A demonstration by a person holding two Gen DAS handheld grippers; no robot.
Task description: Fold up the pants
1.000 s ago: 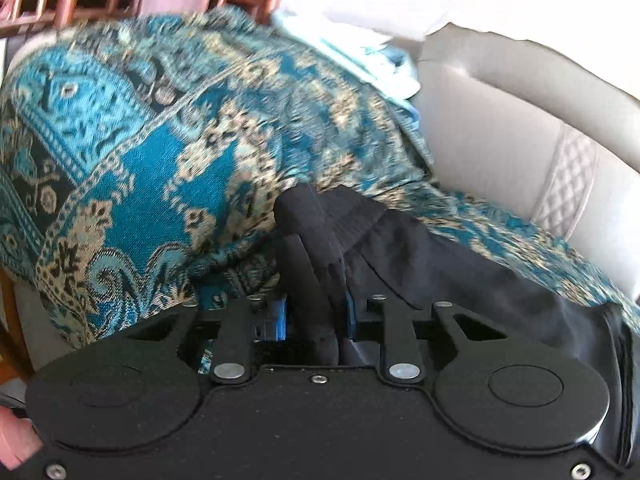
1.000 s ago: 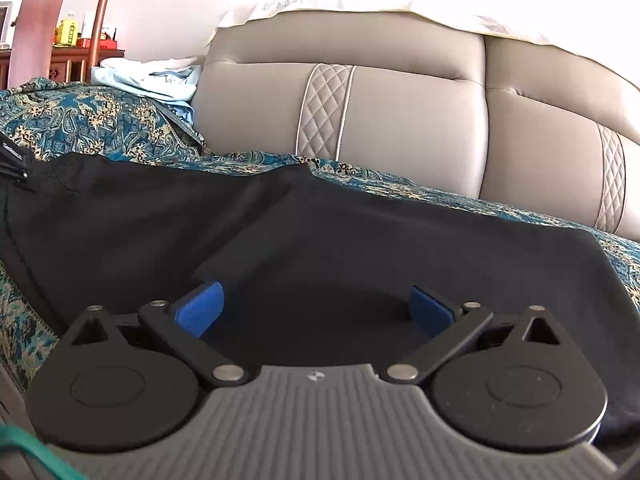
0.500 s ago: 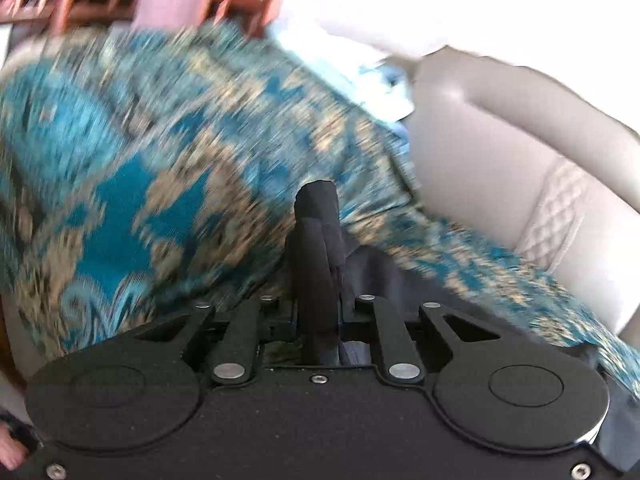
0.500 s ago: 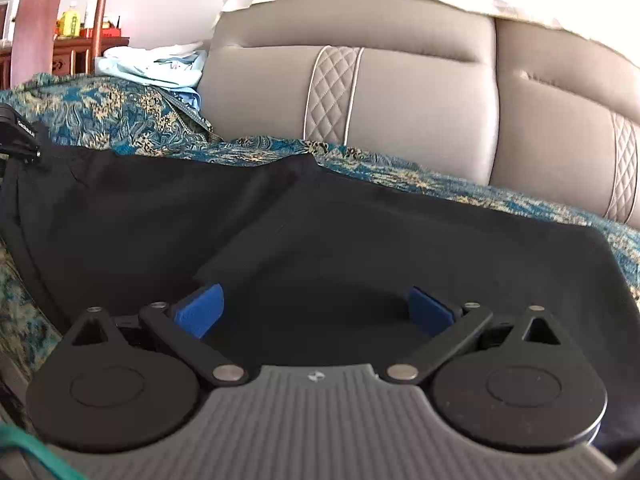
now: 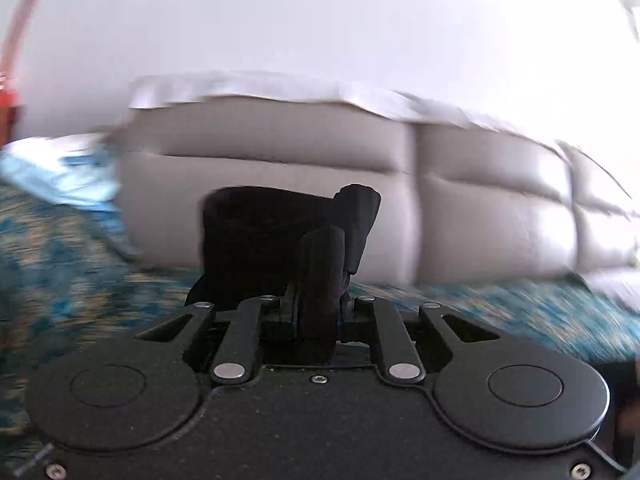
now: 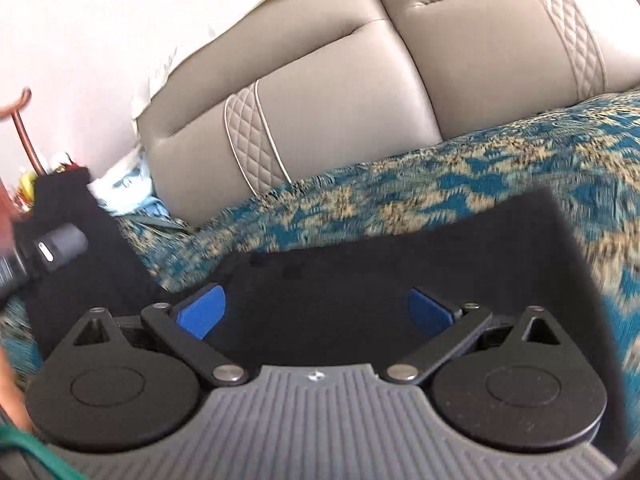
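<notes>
The black pants (image 6: 400, 280) lie on the blue-and-gold patterned throw (image 6: 460, 184) on the sofa seat. My left gripper (image 5: 318, 312) is shut on a bunched end of the pants (image 5: 280, 232) and holds it up in the air in front of the sofa back. That lifted end and the left gripper also show at the left of the right wrist view (image 6: 60, 248). My right gripper (image 6: 316, 308) is open, its blue pads (image 6: 200, 312) spread just above the flat part of the pants, holding nothing.
The grey leather sofa back (image 6: 340, 92) rises behind the throw. Light blue clothes (image 5: 60, 176) are piled at the left end of the sofa. A white cloth (image 5: 280, 88) lies along the sofa top. Wooden furniture (image 6: 24, 136) stands far left.
My left gripper has lifted the gripped pants end off the throw and swung right, now facing the sofa back. The right view has tilted, and more throw shows beyond the pants.
</notes>
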